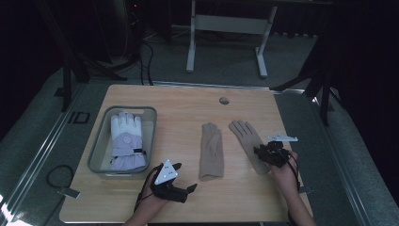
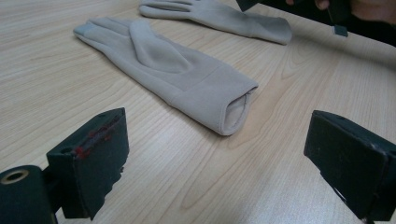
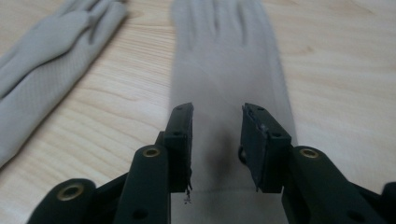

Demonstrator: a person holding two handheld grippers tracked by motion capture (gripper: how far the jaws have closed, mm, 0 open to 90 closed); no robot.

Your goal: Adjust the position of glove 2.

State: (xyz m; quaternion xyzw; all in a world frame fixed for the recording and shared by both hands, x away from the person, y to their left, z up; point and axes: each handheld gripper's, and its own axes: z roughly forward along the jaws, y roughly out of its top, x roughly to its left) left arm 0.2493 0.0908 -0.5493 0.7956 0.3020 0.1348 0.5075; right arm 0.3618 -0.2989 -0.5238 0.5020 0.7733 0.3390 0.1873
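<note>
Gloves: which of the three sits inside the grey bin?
The padded white-and-lilac ski glove, lying in the grey bin at the table's left. The two thin beige gloves lie flat on the bare wooden tabletop.

On my high view: wooden table (image 1: 188, 106), pale grain, with a small round grey fitting (image 1: 224, 100) near its far edge. At its left sits a grey plastic bin (image 1: 98, 149) holding a white and lilac padded ski glove (image 1: 126, 141), fingers pointing away from me. Beyond the table I see a white desk frame (image 1: 226, 28) on grey floor, and dark cables (image 1: 141, 52) trailing at far left.
</note>
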